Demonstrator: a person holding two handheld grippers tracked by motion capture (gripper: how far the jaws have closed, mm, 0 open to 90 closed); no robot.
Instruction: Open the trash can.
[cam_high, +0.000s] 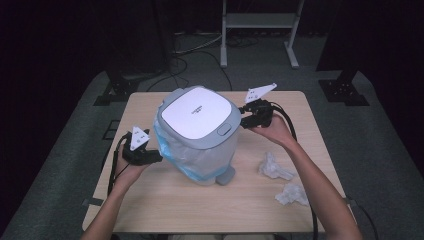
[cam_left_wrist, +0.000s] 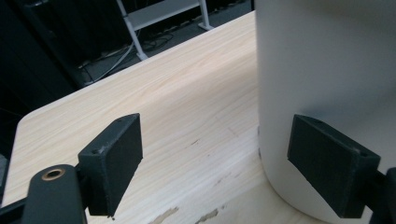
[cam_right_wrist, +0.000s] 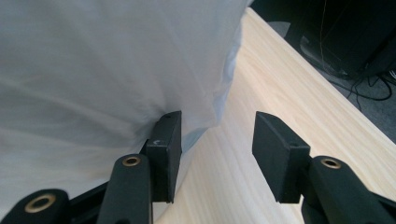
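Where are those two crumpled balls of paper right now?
In the high view, the two crumpled paper balls lie on the table near its right front, right of the lidded bin, beside the person's right forearm.

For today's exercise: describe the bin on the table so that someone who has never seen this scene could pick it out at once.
Start at the light wooden table. Near its middle, between the left tongs and right tongs, stands the bin. It is the tallest thing there: grey with a white lid, a bluish plastic liner hanging over its sides and a foot pedal at its base, unlike the two low crumpled paper wads to its right.
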